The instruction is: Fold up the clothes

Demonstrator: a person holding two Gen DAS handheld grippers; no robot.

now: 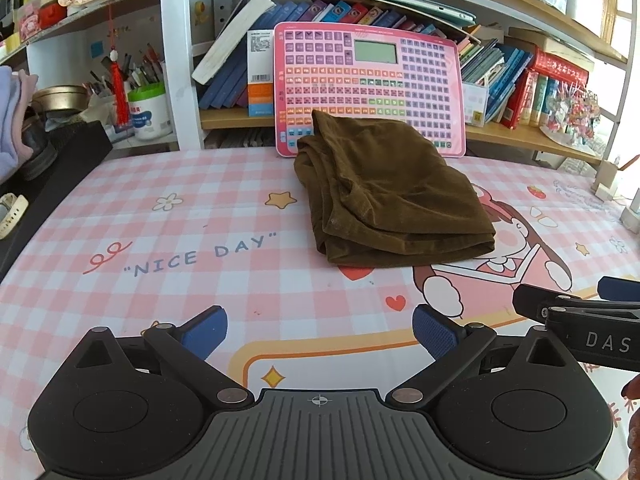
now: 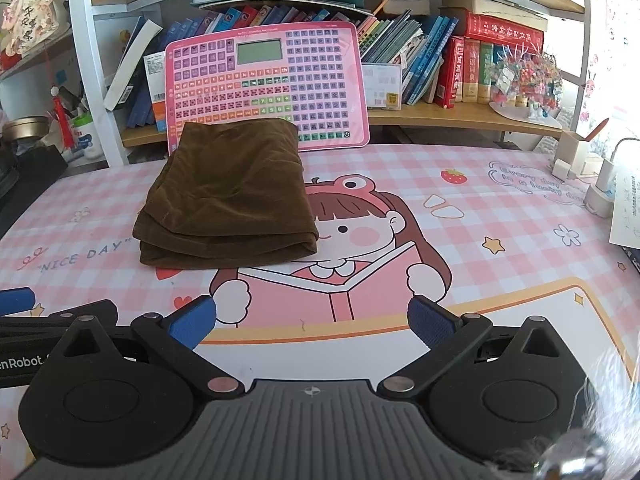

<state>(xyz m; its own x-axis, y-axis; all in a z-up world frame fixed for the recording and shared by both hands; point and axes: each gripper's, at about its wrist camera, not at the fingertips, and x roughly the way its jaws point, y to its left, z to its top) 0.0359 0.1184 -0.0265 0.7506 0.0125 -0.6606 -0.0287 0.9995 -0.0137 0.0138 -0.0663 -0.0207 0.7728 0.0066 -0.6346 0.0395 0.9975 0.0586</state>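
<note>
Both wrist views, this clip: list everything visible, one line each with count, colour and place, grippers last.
folded garment: one, brown, on the mat's far middle
desk mat: one, pink check with cartoon girl, covers the table
learning board: one, pink, upright behind the garment, leaning on the shelf
books: many, mostly blue and red, on the shelf
pen cup: one, white and green, far left
charger: one, white, far right
left gripper: open, empty, above the mat
right gripper: open, empty, above the mat

Open surface in front of both claws up to folded brown garment. Pink keyboard board and bookshelf block behind it.
</note>
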